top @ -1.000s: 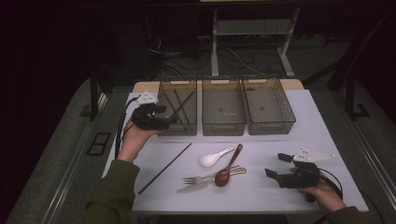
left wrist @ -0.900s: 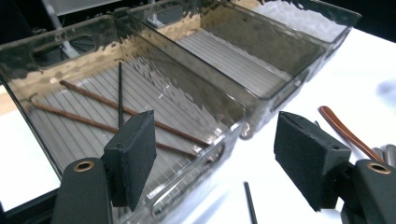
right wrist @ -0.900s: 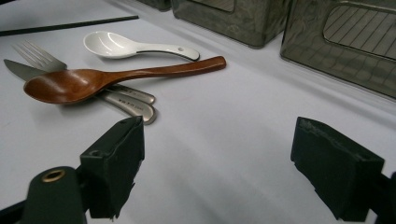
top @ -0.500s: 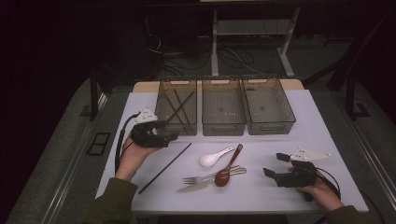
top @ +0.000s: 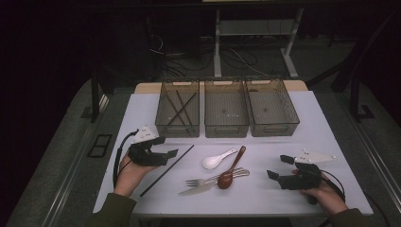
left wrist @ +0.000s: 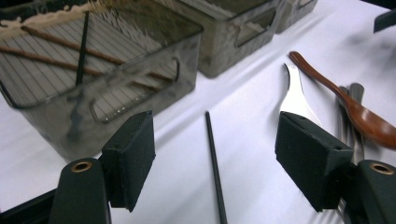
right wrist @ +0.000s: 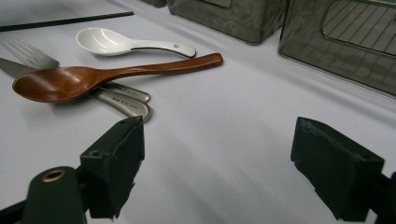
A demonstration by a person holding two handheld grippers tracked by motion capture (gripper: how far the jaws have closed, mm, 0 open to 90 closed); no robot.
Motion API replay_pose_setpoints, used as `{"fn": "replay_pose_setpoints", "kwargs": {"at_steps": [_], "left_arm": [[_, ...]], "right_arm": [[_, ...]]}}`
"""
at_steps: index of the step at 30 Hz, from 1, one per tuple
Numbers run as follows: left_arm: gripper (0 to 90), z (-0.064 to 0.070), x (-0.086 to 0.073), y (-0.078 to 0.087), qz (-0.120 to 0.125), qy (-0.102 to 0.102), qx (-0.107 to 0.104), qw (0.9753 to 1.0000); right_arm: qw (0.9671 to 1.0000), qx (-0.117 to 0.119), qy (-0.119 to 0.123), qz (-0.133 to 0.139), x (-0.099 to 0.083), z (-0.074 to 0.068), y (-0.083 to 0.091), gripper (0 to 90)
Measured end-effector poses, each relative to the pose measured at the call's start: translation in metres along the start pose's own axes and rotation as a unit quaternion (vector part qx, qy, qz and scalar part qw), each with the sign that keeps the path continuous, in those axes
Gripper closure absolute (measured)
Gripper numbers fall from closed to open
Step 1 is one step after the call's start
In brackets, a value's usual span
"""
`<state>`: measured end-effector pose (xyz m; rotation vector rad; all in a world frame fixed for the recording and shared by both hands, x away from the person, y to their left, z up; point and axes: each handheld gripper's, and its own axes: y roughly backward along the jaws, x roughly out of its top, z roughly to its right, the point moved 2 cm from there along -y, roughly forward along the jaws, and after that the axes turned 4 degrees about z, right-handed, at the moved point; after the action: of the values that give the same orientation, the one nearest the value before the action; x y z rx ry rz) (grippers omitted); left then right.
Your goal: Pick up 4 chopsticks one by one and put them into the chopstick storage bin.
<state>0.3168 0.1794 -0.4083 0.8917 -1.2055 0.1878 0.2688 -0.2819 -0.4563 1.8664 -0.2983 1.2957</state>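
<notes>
Left gripper (top: 166, 153) sits low near the left edge of the table (top: 265, 194), jaws wide apart and holding nothing. In the left gripper view a black chopstick (left wrist: 215, 168) lies on the table between the jaws, not touched by either. The chopstick runs diagonally from the front-left toward the left bin (top: 163, 124).

Right gripper (top: 279, 168) is near the front-right corner, jaws wide apart, also holding nothing.

Three clear bins stand in a row along the far edge. The left bin holds brown and black chopsticks (left wrist: 51, 51), crossed. Middle bin (top: 226, 126) and right bin (top: 293, 113) look empty.

Mid-table toward the front: white spoon (top: 215, 160), wooden spoon (top: 231, 170) lying across a fork (top: 201, 180) and a knife (top: 196, 189).
</notes>
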Motion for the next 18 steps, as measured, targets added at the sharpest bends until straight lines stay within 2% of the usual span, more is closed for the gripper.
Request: {"fn": "replay_pose_setpoints", "kwargs": {"at_steps": [12, 18], "left_arm": [[32.7, 0.011, -0.03, 0.016, -0.017, 0.012, 0.01, 0.9997], [43.8, 0.011, -0.043, 0.019, -0.029, 0.017, 0.011, 0.9994]], "right_arm": [[1.0, 0.0, -0.001, 0.003, 0.0, 0.0, 0.0, 17.1], [1.0, -0.001, -0.001, 0.003, 0.0, 0.0, 0.001, 17.0]]}}
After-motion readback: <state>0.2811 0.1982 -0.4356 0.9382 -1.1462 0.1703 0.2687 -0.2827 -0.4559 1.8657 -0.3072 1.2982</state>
